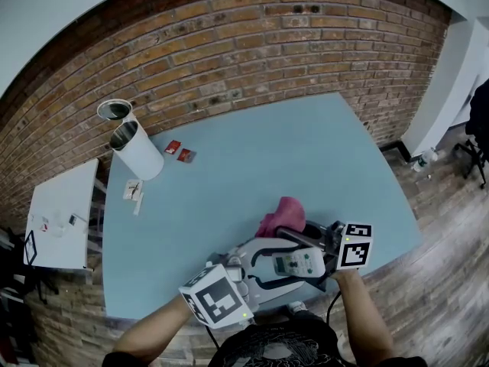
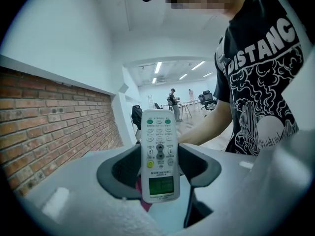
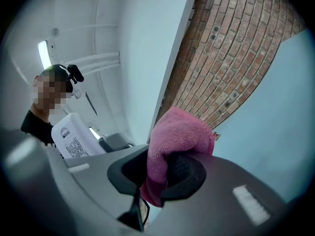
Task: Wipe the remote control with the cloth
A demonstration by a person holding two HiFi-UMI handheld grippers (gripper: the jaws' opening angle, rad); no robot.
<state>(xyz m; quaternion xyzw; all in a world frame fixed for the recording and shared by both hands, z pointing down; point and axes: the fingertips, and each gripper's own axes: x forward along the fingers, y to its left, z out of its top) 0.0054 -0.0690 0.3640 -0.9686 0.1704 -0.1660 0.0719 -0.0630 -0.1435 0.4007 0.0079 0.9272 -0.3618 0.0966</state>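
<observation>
A white remote control [image 2: 158,156] with a small green screen stands upright between the jaws of my left gripper [image 2: 158,170], which is shut on its lower half. In the head view the remote control [image 1: 296,264] is held above the near edge of the blue table [image 1: 290,159]. My right gripper [image 3: 165,168] is shut on a pink cloth [image 3: 179,136], whose bunched top sticks out past the pads. In the head view the cloth [image 1: 281,215] hangs just beyond the remote. The right gripper view shows the remote's labelled back [image 3: 74,137] to the left of the cloth.
A white cylinder [image 1: 139,150] and a metal cup [image 1: 114,110] stand at the table's far left, with small red packets [image 1: 179,151] beside them. A white side table [image 1: 61,214] lies left of the blue one. A brick wall [image 1: 252,44] runs behind.
</observation>
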